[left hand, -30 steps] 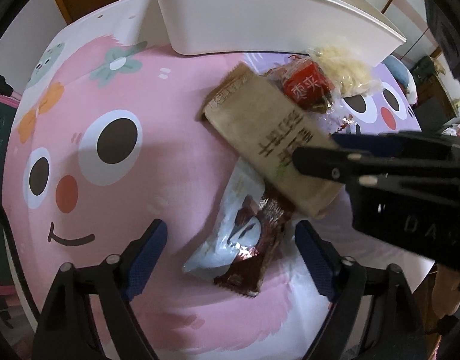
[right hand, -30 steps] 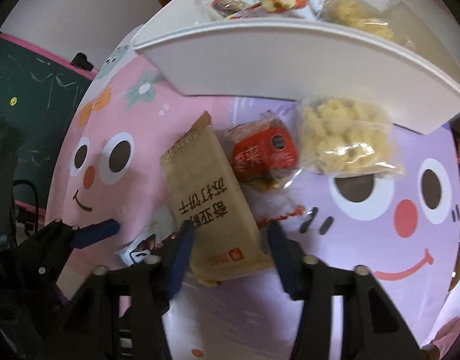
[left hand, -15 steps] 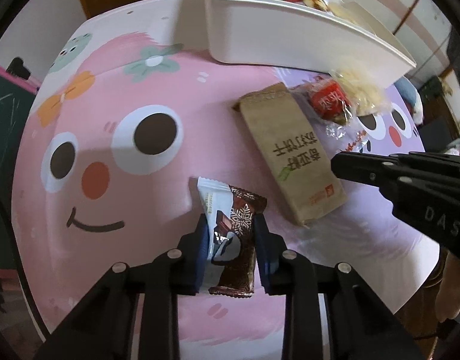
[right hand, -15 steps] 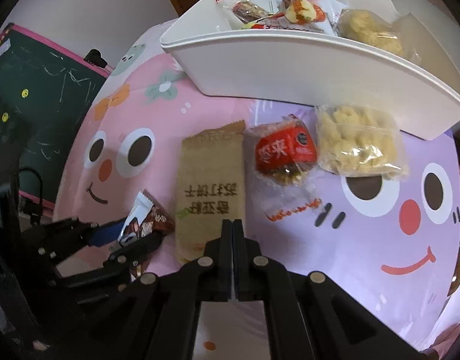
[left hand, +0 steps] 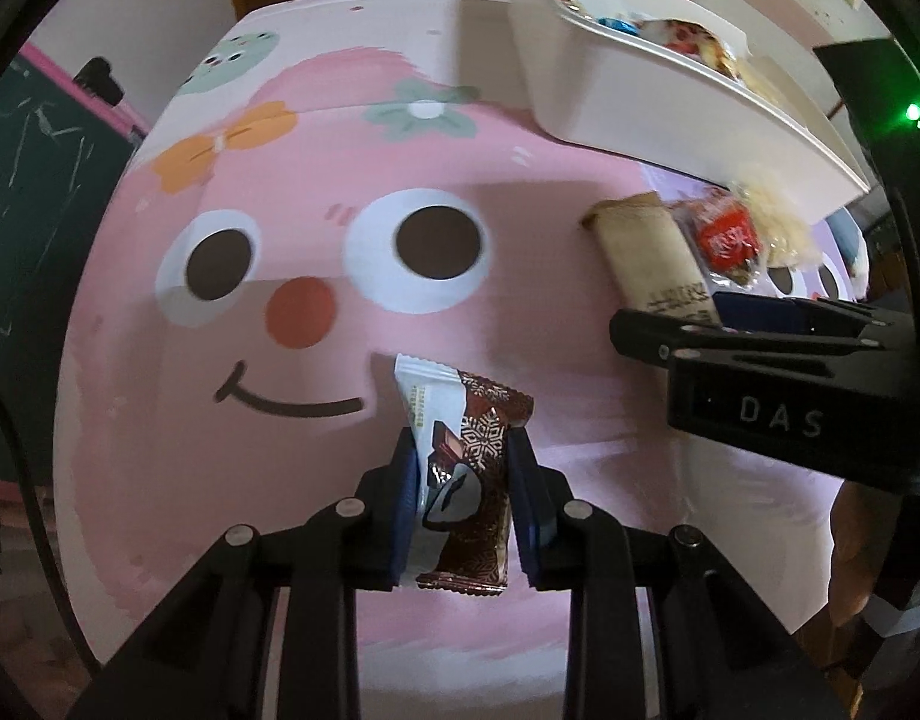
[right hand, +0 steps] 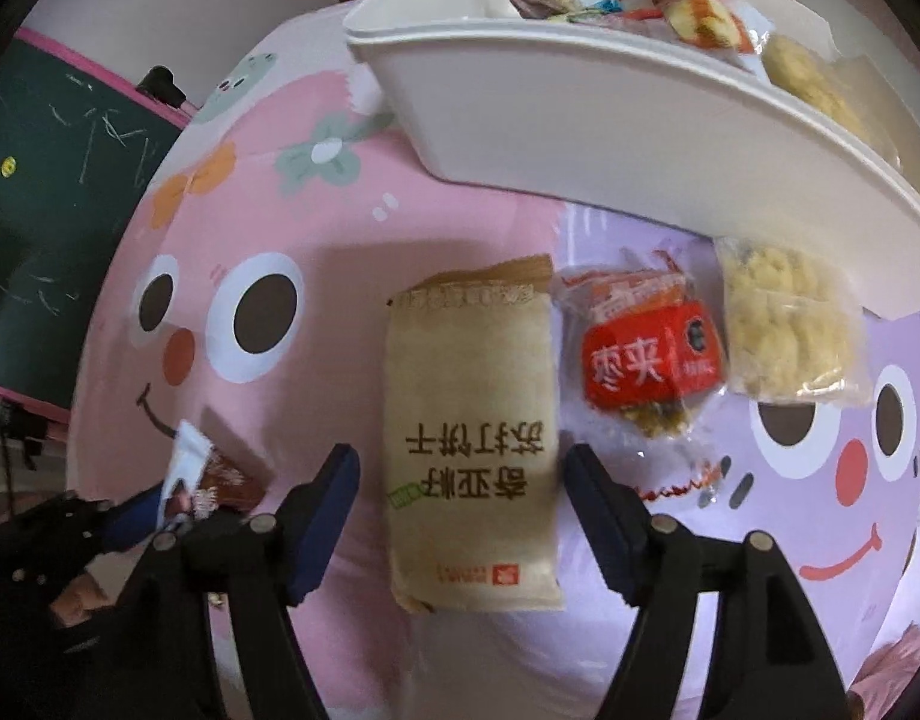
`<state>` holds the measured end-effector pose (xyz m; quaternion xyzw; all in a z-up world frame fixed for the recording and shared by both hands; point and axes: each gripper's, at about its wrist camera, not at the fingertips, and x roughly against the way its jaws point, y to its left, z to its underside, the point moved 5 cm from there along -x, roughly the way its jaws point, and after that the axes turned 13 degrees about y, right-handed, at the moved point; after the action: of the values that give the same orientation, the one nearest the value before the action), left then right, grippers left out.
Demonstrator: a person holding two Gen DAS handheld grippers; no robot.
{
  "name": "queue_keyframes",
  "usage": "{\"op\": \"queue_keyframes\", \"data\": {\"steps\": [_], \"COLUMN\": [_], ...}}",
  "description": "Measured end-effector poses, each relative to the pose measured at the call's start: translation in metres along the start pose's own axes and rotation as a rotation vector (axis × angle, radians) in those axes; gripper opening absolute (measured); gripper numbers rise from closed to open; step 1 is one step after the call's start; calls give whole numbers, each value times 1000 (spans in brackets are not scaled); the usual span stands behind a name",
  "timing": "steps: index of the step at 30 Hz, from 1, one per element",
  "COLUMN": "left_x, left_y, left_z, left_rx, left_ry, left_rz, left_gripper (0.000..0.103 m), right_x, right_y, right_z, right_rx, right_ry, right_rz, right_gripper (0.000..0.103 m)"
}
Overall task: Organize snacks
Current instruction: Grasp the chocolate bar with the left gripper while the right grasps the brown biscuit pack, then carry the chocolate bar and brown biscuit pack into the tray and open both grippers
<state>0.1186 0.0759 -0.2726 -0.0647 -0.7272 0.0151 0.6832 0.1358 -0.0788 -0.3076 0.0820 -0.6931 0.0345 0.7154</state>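
Left gripper (left hand: 463, 498): clamped on brown-and-white chocolate wrapper (left hand: 460, 468), raised above pink cartoon mat (left hand: 279, 192).
Right gripper (right hand: 463, 516): wide, straddling tan cracker packet (right hand: 472, 420) flat on mat.
Right view only: red snack pack (right hand: 649, 354), yellow puffed-snack bag (right hand: 784, 324) beside white bin (right hand: 580, 114).
Change: half a second ago the right jaws were closed; now parted around the packet.

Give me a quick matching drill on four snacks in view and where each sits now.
1. chocolate bar
2. brown cracker pack
3. red snack
4. yellow puffs

A. against the white bin's wall
B. between the open right jaws
C. clamped in the left jaws
D. between the brown pack and the puffs

Pairs: 1-C, 2-B, 3-D, 4-A
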Motion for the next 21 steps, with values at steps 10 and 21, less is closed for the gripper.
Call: {"op": "queue_keyframes", "data": {"steps": [10,21], "left_x": [13,67], "left_y": [14,-16], "left_z": [2,-12], "left_rx": [37,-20], "left_ry": [-19,-83], "left_rz": [13,47], "left_gripper": [26,26], "right_x": [4,77], "right_y": [4,-6], "right_z": [3,36], "right_rx": [2,-29], "right_ry": [-10,-127], "right_rz": [82,-31], "right_gripper": [53,53]}}
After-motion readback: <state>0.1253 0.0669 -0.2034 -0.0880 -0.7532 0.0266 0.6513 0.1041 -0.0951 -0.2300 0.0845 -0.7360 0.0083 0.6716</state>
